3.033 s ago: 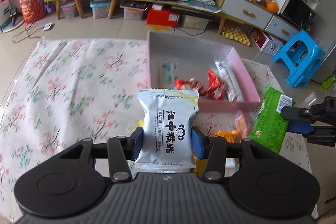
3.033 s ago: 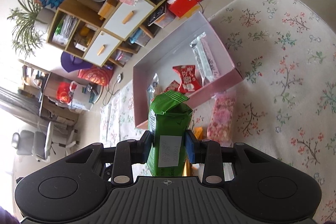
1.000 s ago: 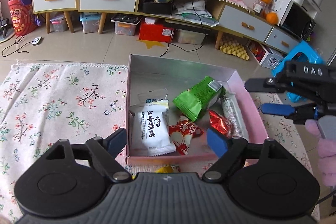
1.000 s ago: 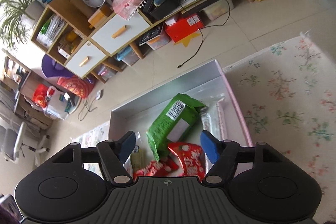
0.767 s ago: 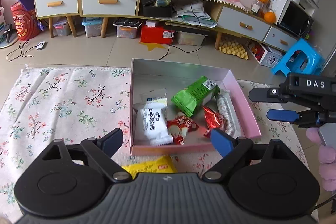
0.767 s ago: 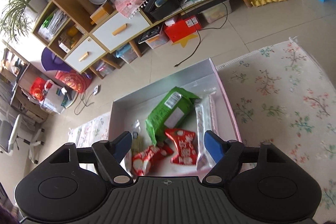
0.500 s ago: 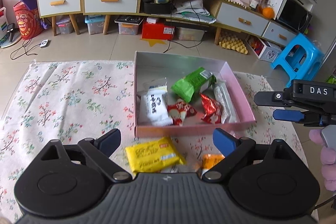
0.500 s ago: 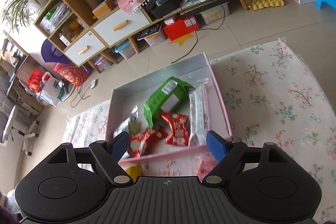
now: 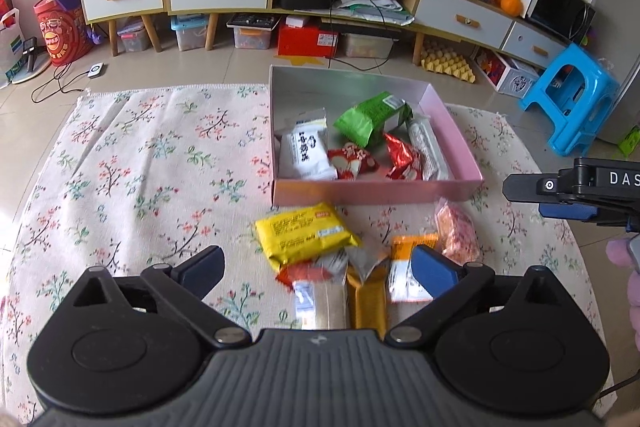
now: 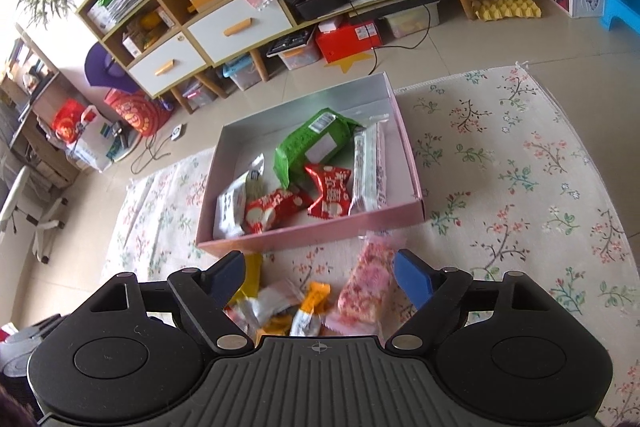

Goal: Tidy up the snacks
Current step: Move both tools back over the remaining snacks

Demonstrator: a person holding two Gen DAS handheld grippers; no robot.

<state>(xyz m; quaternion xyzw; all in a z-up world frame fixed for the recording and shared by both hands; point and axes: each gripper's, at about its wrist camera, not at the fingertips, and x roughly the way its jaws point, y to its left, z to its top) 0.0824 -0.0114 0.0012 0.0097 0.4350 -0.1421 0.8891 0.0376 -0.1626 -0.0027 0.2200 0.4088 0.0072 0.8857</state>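
We lose the right gripper (image 9: 568, 197) past the left view's edge; the orange packet (image 9: 404, 267) hides partly behind a blue finger (image 9: 434, 271), and the white packet's (image 9: 305, 151) print blurs unreadable.

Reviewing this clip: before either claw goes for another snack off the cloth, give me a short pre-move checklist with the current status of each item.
1. Left claw empty, jaws wide after just opening: ok.
2. Right claw empty, jaws apart after just opening: ok.
3. Pink box has free floor at its far end: ok.
4. Green packet and white packet lie inside the box: ok.
5. Yellow packet lies clear of the pile, easy to grasp: ok.
6. Pink bar sits between the right claw's fingers; whether the neighbouring orange packet would get caught: cannot tell.
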